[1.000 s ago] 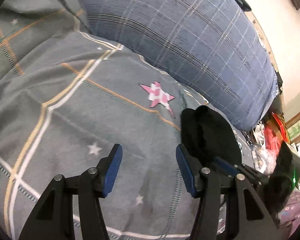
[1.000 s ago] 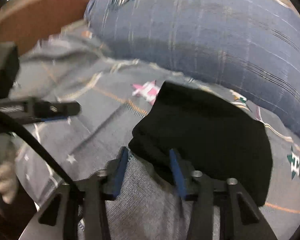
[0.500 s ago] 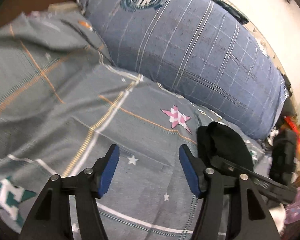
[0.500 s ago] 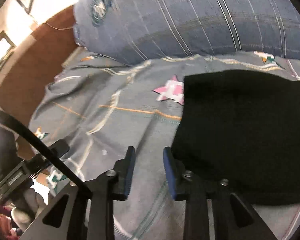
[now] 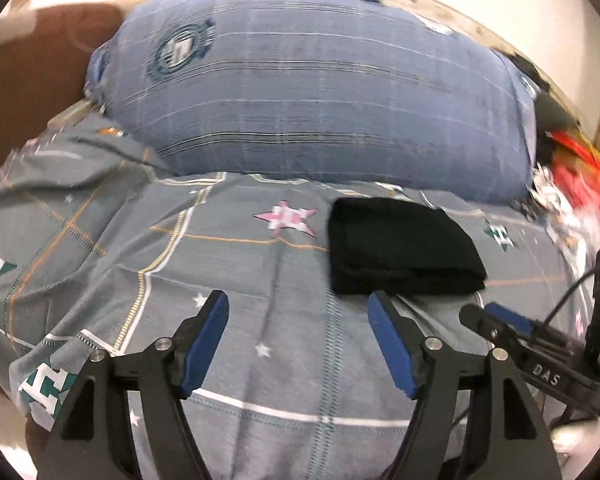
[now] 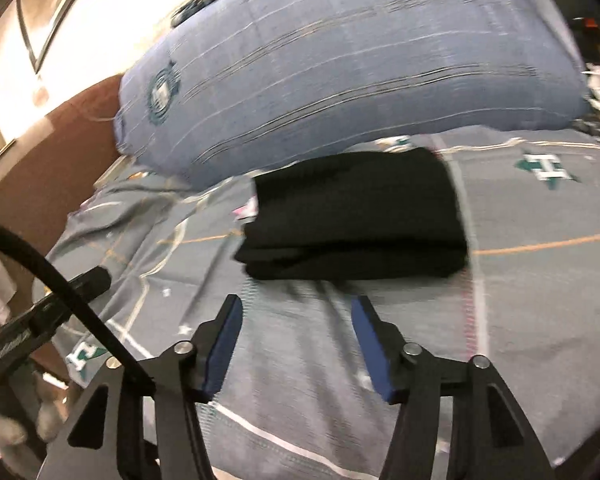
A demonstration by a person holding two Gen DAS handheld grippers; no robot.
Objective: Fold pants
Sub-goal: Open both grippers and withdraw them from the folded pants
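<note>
Having released folded pants (image 6: 354,216), claws (image 6: 296,344) apart.

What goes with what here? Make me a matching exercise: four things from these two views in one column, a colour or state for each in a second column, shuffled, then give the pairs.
Things:
1. pants
2. pillow
3. left gripper
4. star patch

Colour or state:
A. pink and white, printed on the grey bedsheet
B. blue plaid, lying behind the pants
C. black, folded into a compact stack
D. open, holding nothing

Pairs: 1-C, 2-B, 3-D, 4-A

The right gripper is open and empty too, short of the pants.
</note>
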